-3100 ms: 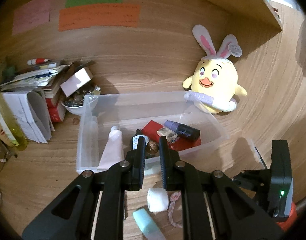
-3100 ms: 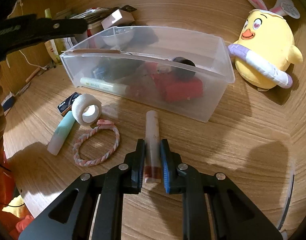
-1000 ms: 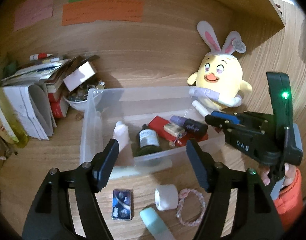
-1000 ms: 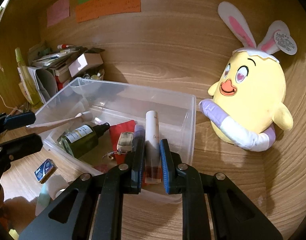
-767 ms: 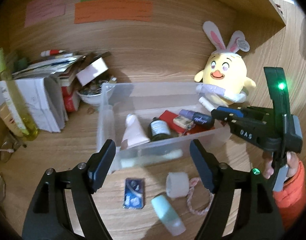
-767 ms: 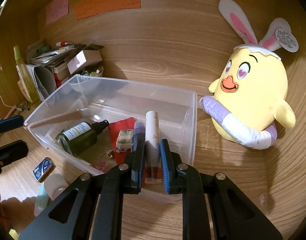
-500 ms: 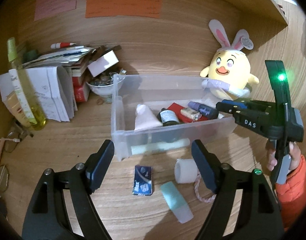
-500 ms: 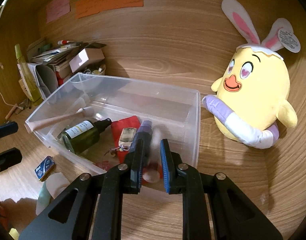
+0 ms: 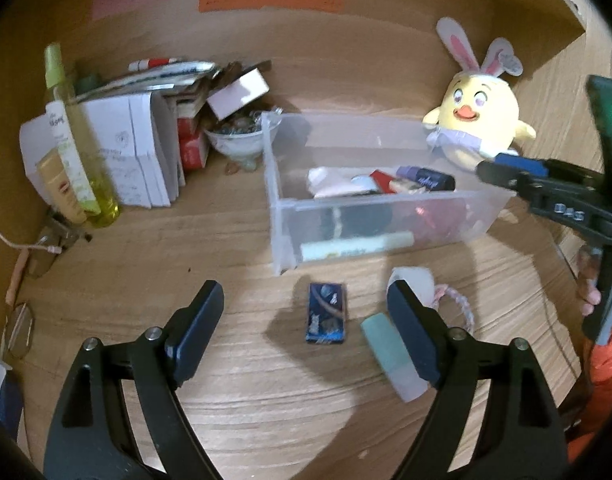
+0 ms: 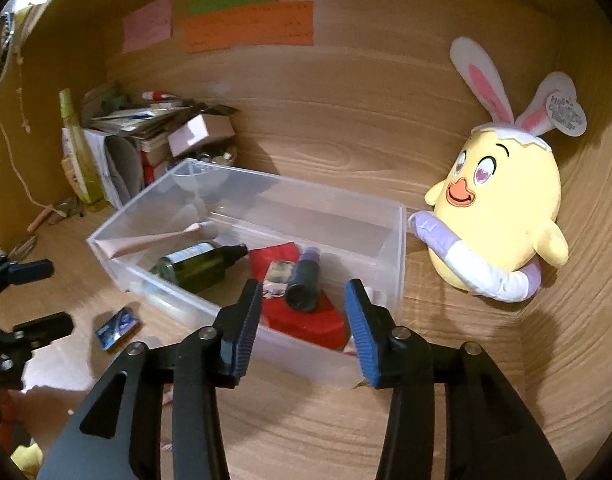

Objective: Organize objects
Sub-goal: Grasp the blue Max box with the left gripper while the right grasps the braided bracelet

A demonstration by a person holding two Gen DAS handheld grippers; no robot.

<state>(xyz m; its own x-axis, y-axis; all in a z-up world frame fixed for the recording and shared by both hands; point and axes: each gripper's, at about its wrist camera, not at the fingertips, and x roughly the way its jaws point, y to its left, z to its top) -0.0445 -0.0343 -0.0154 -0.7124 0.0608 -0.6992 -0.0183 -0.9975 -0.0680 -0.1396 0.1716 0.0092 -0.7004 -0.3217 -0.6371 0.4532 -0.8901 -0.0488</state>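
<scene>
The clear plastic bin (image 10: 266, 184) holds a green bottle (image 10: 198, 266), a red pouch (image 10: 306, 316) and a dark bottle (image 10: 304, 280). My right gripper (image 10: 304, 296) hangs over its near right end, jaws opening, with nothing between them. A white tube (image 10: 368, 292) shows only as a sliver in that corner, behind the right finger. On the desk before the bin (image 9: 386, 196) lie a small blue box (image 9: 326, 318), a white tape roll (image 9: 416, 280), a mint tube (image 9: 390, 352) and a pink braided loop (image 9: 458, 300). My left gripper (image 9: 304, 304) hovers above the blue box, jaws opening and empty.
A yellow plush chick (image 9: 482, 120) leans on the back wall right of the bin. Left of the bin are a bowl (image 9: 238, 140), stacked books and papers (image 9: 138, 152) and a yellow spray bottle (image 9: 74, 140). Glasses (image 9: 18, 328) lie at the left edge.
The right gripper let go of the white tube, which dropped into the bin, and its jaws spread. The left gripper drew back from the bin, sank and opened wider.
</scene>
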